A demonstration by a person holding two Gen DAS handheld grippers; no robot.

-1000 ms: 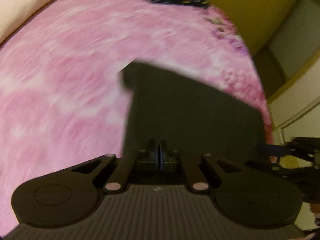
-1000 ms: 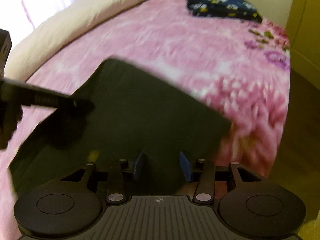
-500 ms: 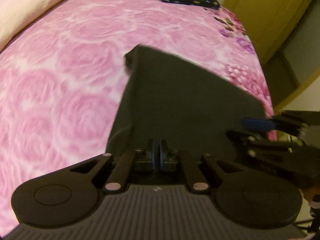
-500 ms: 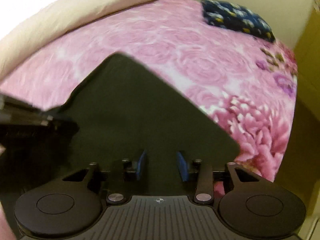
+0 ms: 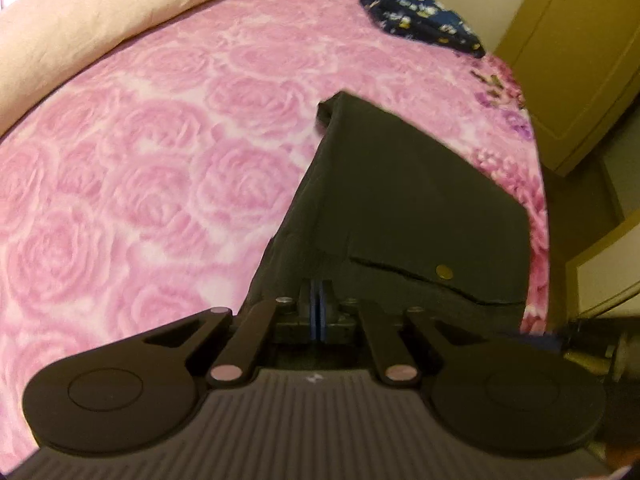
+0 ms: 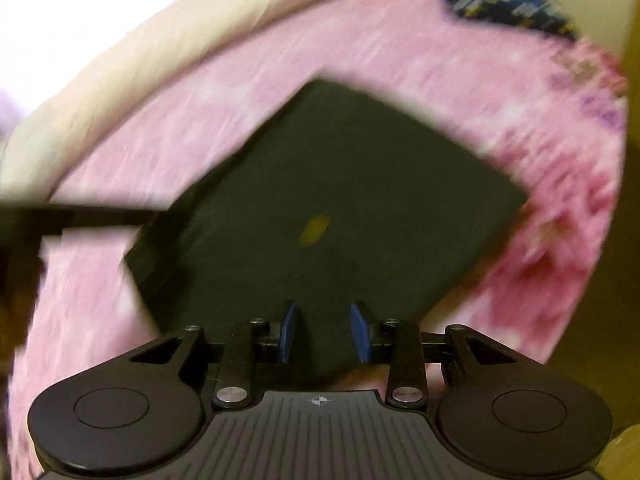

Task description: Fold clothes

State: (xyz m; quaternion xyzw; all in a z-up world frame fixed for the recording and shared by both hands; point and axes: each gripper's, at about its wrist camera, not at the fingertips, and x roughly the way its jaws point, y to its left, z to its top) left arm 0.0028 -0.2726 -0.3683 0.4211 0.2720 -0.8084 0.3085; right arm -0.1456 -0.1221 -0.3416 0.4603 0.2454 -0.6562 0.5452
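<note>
A dark garment (image 5: 400, 200) lies folded on the pink rose-patterned bedspread (image 5: 140, 184), with a brass button (image 5: 444, 271) on a flap near its close end. My left gripper (image 5: 319, 308) is shut, and the garment's near edge runs up into its blue pads. In the right wrist view the same garment (image 6: 340, 168) is blurred, and the left gripper (image 6: 100, 216) reaches in to its left corner. My right gripper (image 6: 324, 330) hangs over the near corner. Its jaws are closing, with the blue pads (image 6: 289, 330) still apart and cloth between them.
A cream duvet (image 5: 100, 12) lies along the far left of the bed. A folded navy patterned cloth (image 5: 420, 12) sits at the far end. Yellow-brown wardrobe doors (image 5: 580, 60) stand past the bed's right edge.
Both hands have shifted across the bed. The garment's buttoned flap has come into the left view. The right jaws have narrowed. The left pads stay together.
</note>
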